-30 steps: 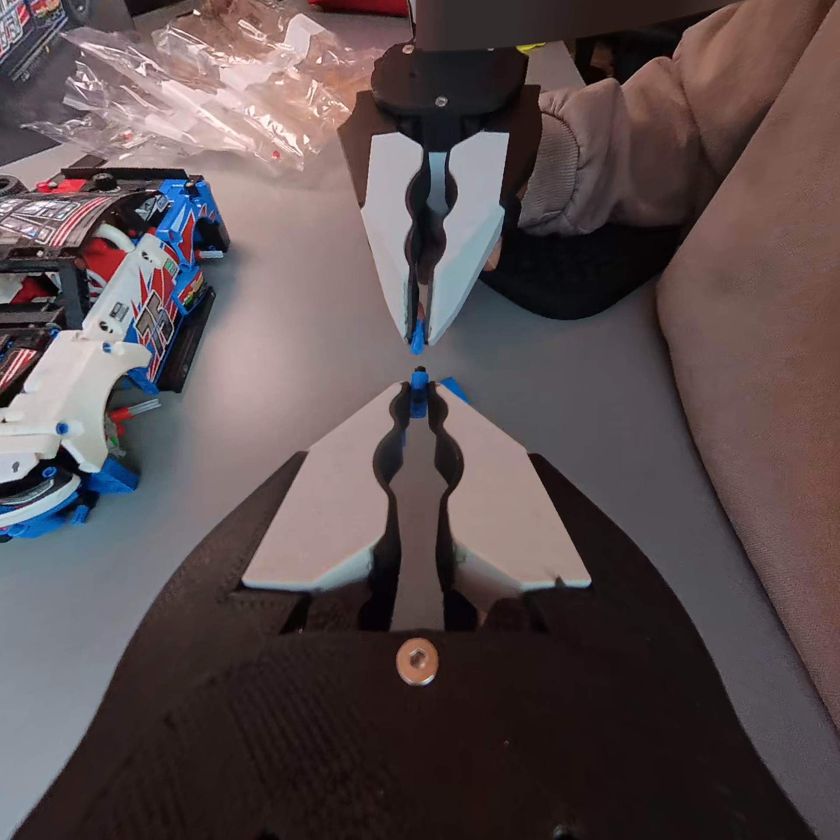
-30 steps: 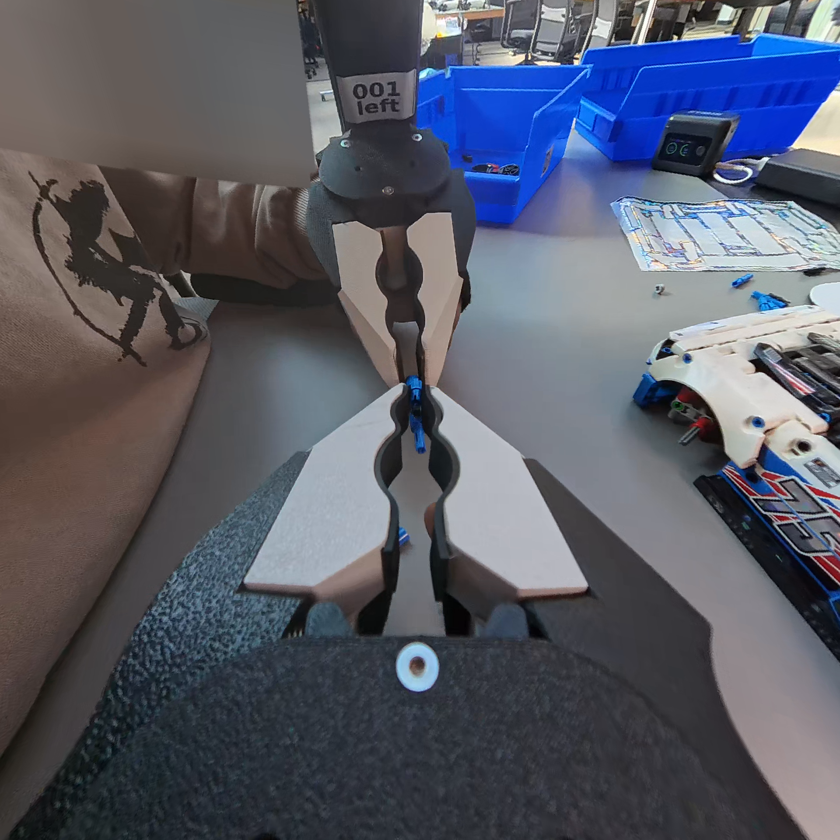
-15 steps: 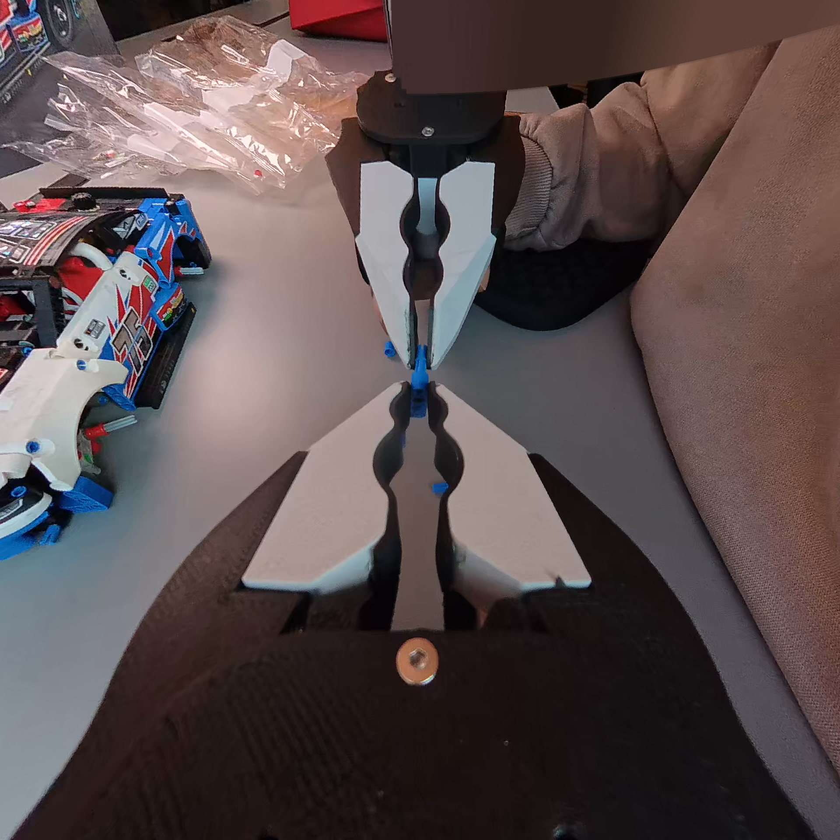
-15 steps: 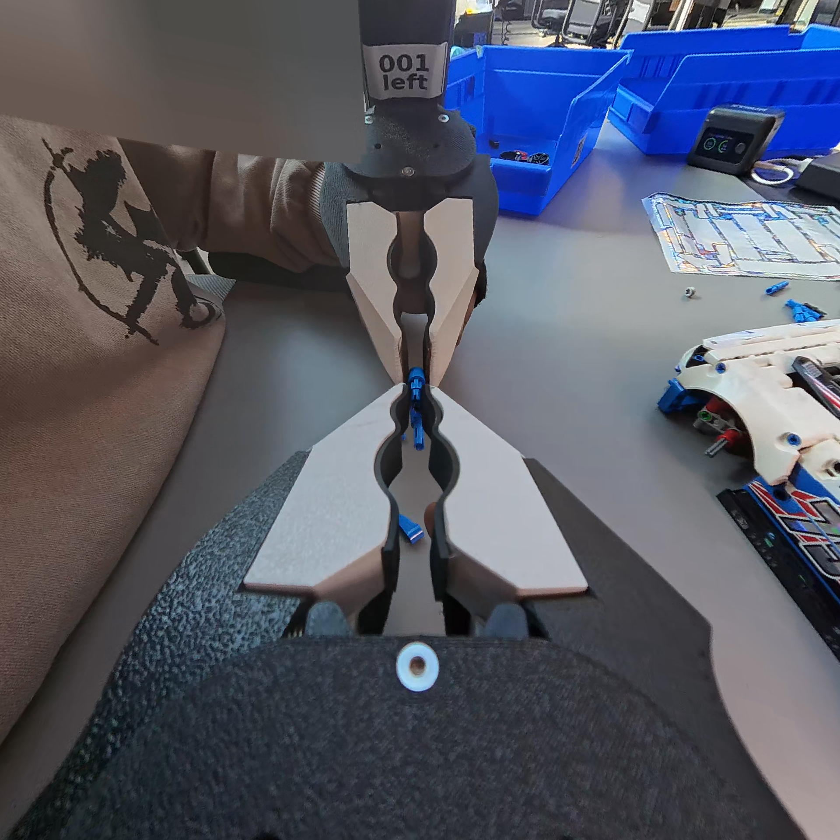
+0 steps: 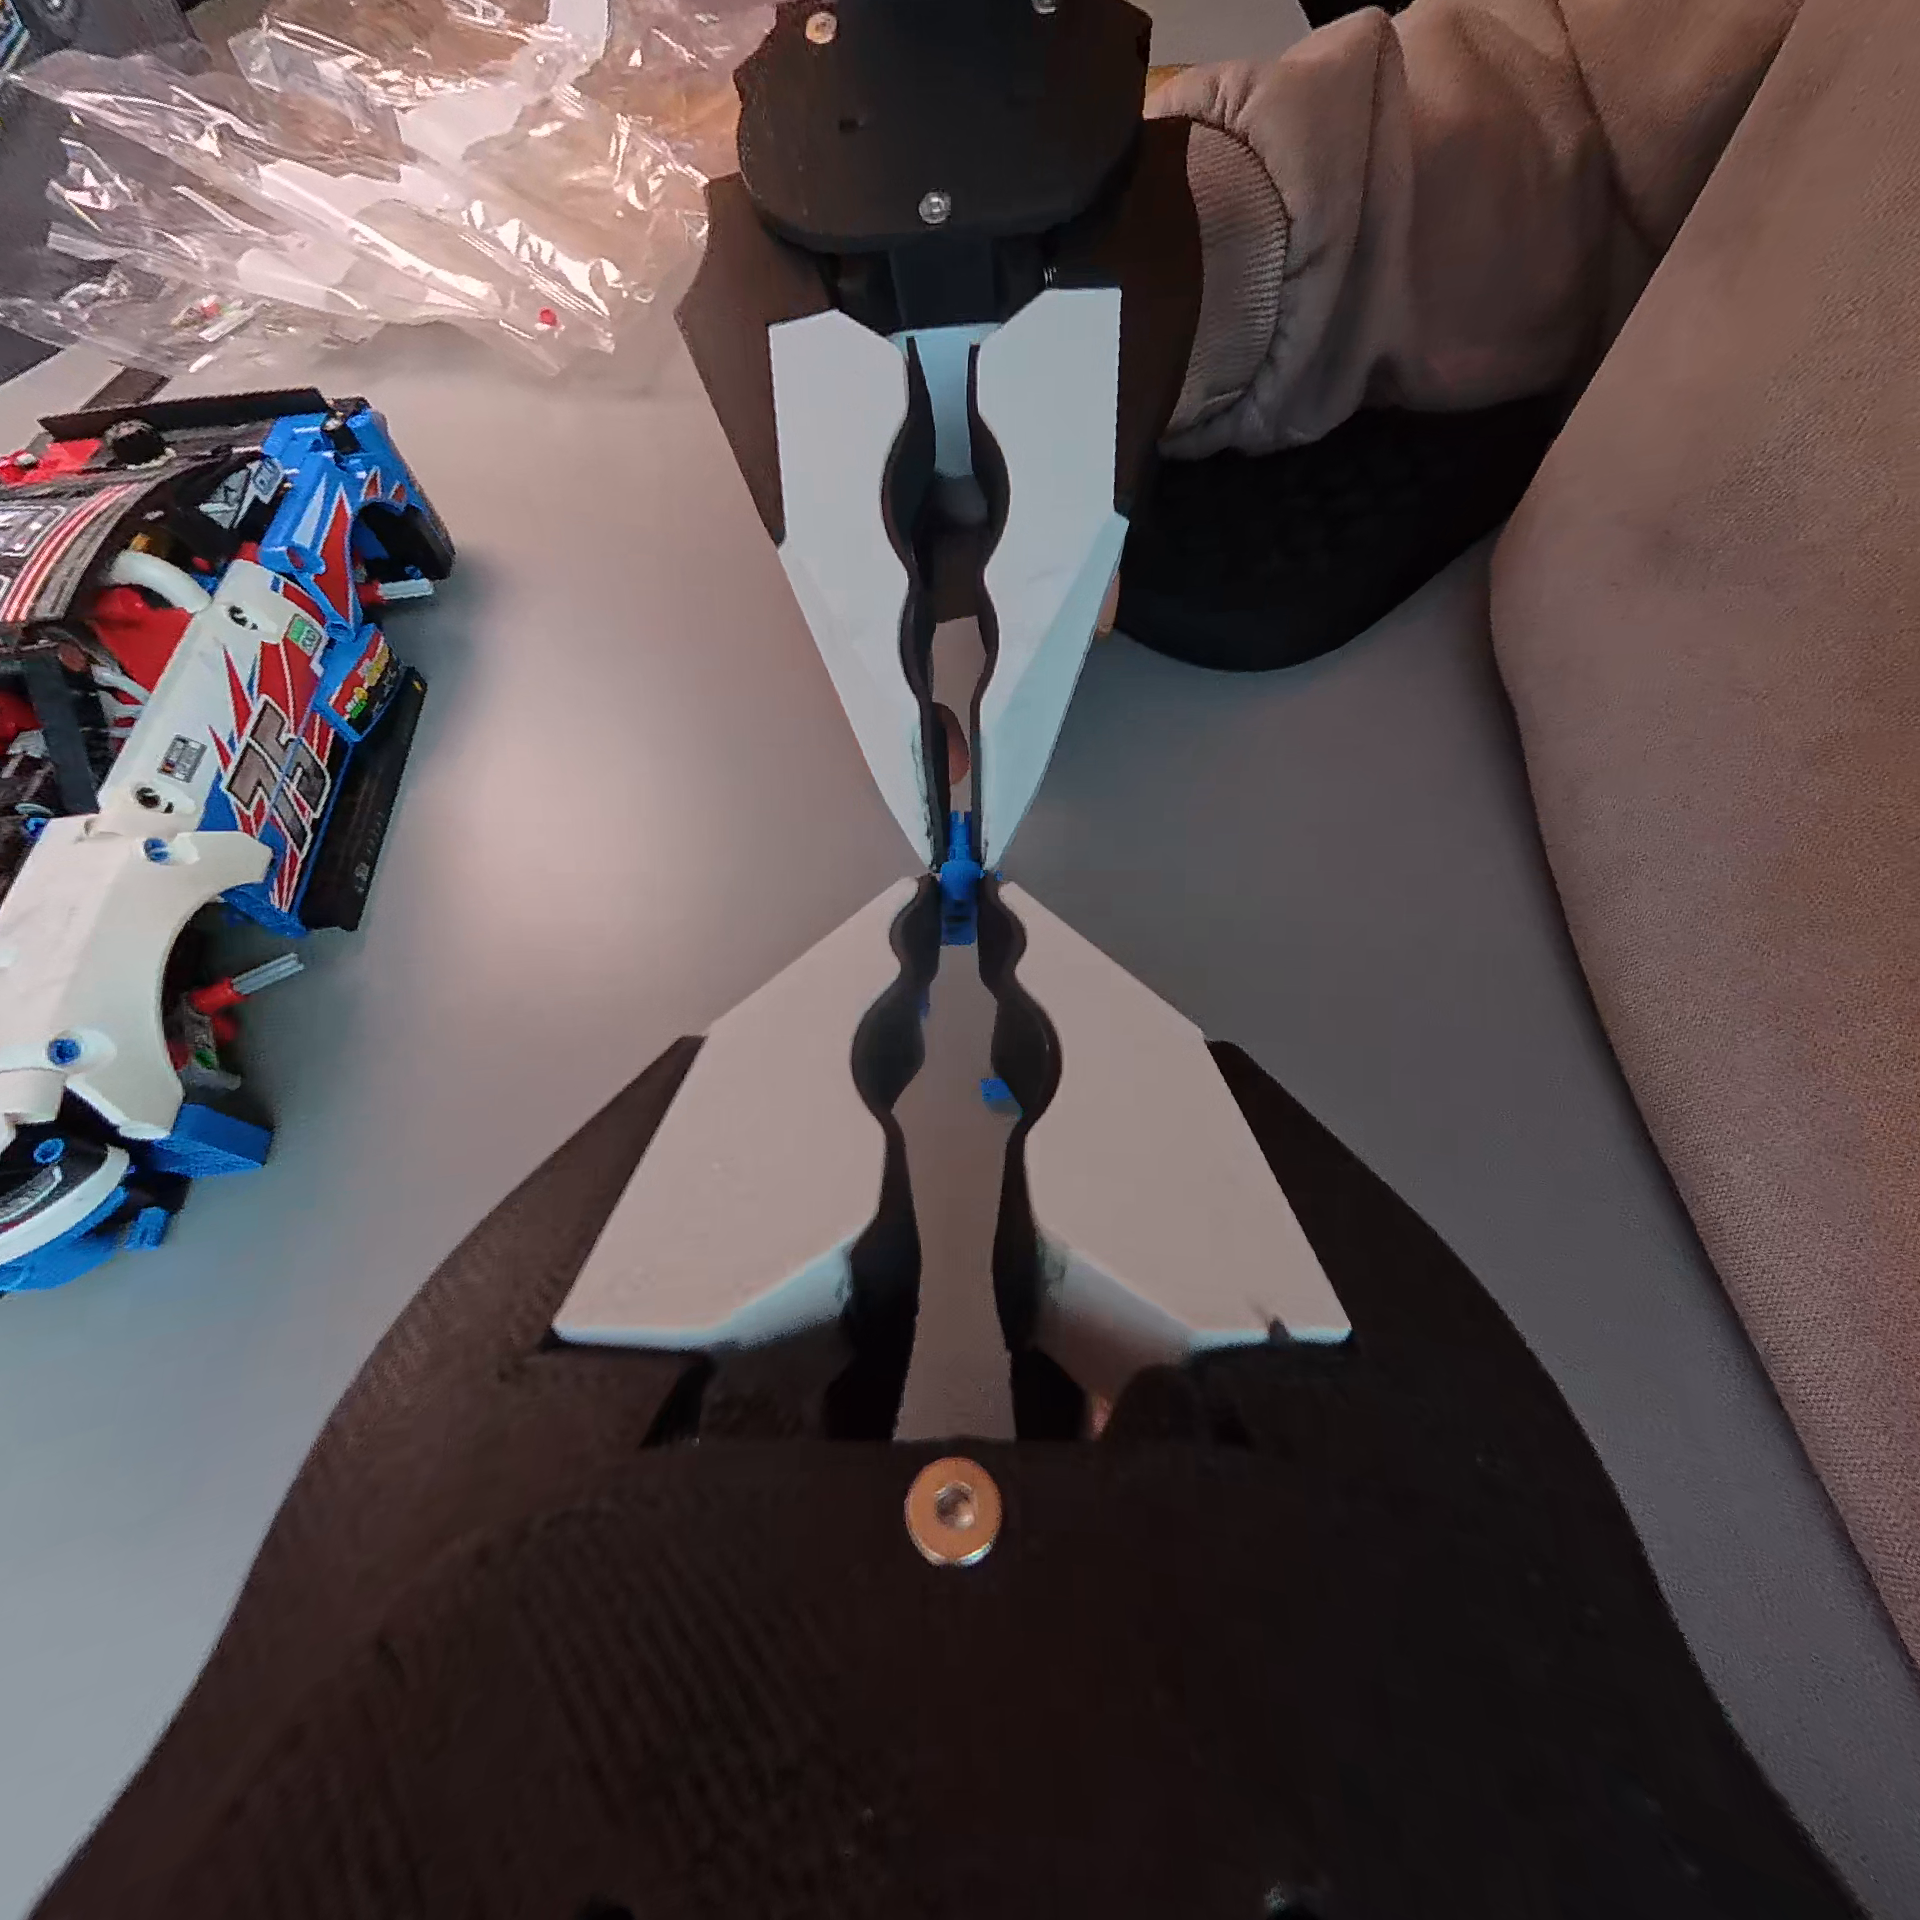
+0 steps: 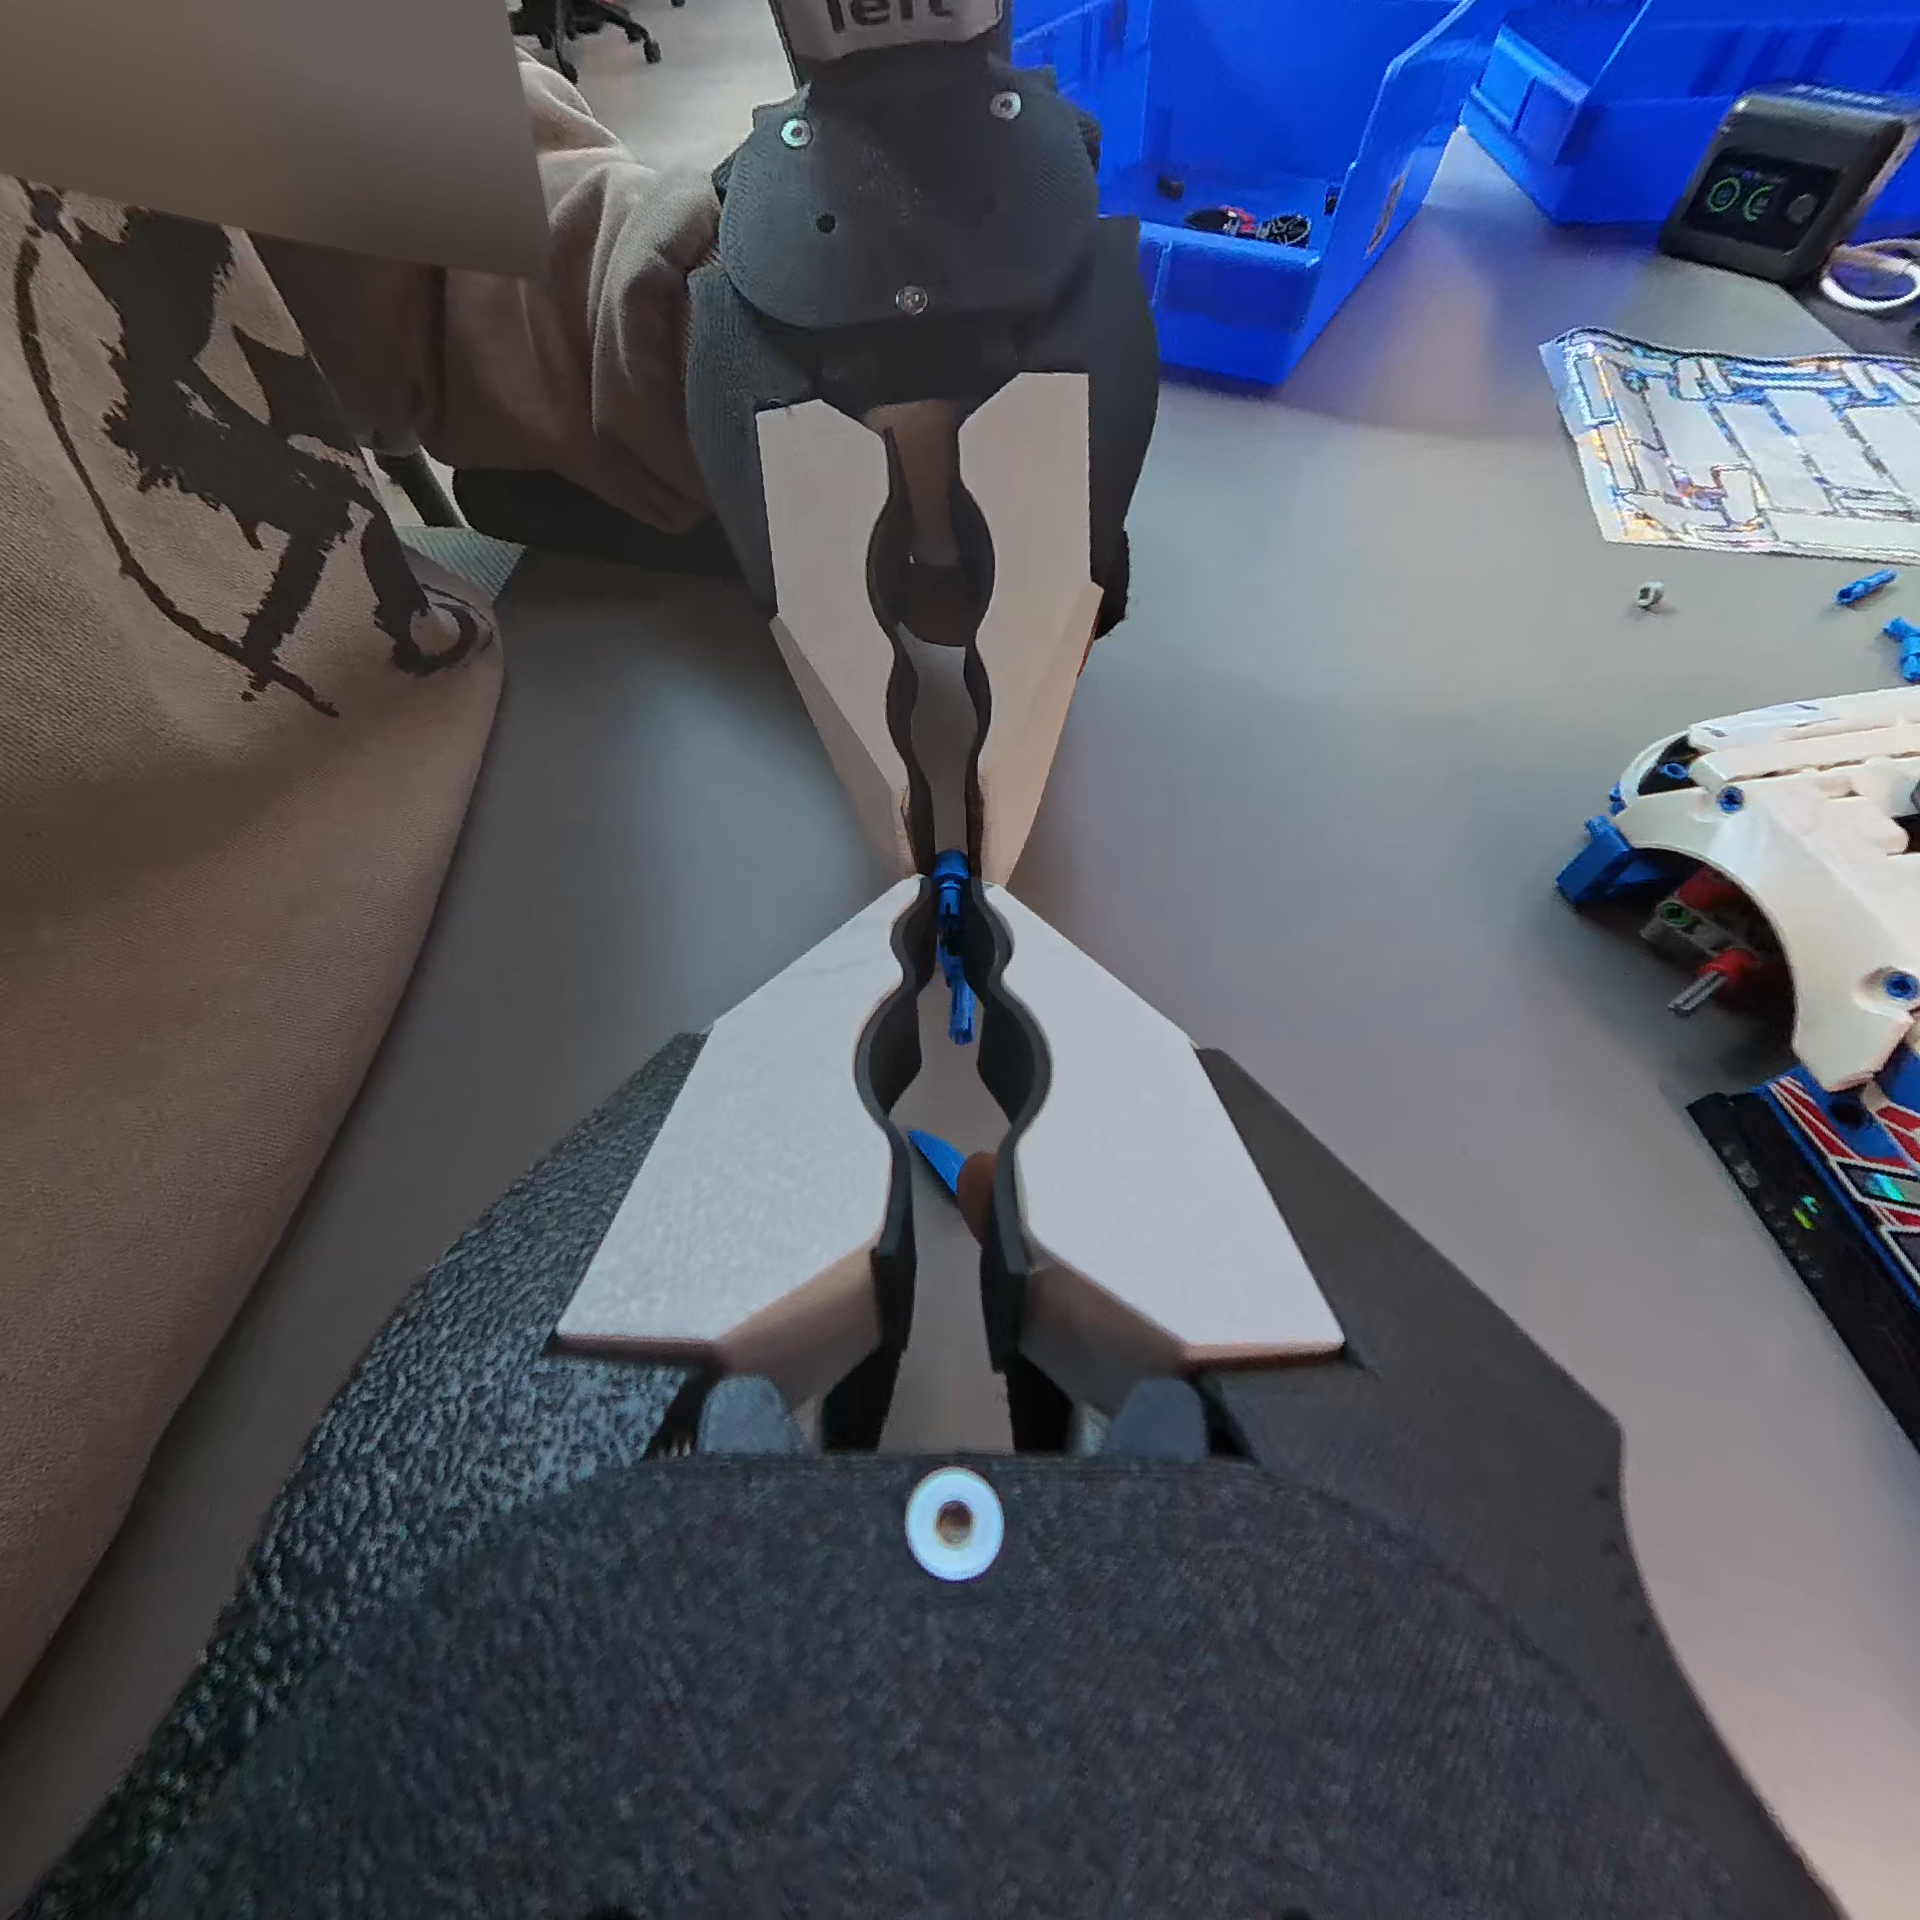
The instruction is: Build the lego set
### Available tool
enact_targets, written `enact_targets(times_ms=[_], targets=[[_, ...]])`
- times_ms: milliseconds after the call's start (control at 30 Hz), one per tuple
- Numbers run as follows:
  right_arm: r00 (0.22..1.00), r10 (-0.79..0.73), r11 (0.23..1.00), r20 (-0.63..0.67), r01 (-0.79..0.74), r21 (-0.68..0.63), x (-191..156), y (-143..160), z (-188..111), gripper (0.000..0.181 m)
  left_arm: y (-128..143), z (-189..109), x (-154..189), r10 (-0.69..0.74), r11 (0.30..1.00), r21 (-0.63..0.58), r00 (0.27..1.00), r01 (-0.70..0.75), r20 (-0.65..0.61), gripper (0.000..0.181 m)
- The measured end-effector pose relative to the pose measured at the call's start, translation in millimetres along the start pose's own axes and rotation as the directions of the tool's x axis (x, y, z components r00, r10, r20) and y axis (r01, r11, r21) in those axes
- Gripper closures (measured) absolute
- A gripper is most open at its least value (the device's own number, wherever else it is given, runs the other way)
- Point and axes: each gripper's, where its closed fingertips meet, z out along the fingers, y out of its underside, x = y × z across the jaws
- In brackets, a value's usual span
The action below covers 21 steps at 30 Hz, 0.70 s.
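Both tools meet tip to tip above the tabletop (image 5: 644,665). Your left tool (image 5: 958,896) and right tool (image 6: 948,896) are each closed on a small blue pin (image 5: 958,914). It is light, stiff and slippery; grip the middle.

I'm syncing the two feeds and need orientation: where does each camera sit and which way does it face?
Left wrist view: sits on the left hand-held gripper, looking along its fingers over the grey table at the right hand-held gripper; a tan sleeve shows.
Right wrist view: sits on the right hand-held gripper, facing the opposite way at the left one and the blue bins; the person's tan top shows.
Shared: the blue lego pieces pinched tip to tip, and the lego car.
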Motion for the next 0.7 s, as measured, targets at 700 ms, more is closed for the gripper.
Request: enact_targets(times_ms=[700], targets=[[0.783, -0.287, 0.951, -0.551, 0.3, -0.069, 54, -29, -5, 0.156, -30, -12, -48, -0.644, 0.695, 0.317, 0.755, 0.646, -0.128, 0.176]])
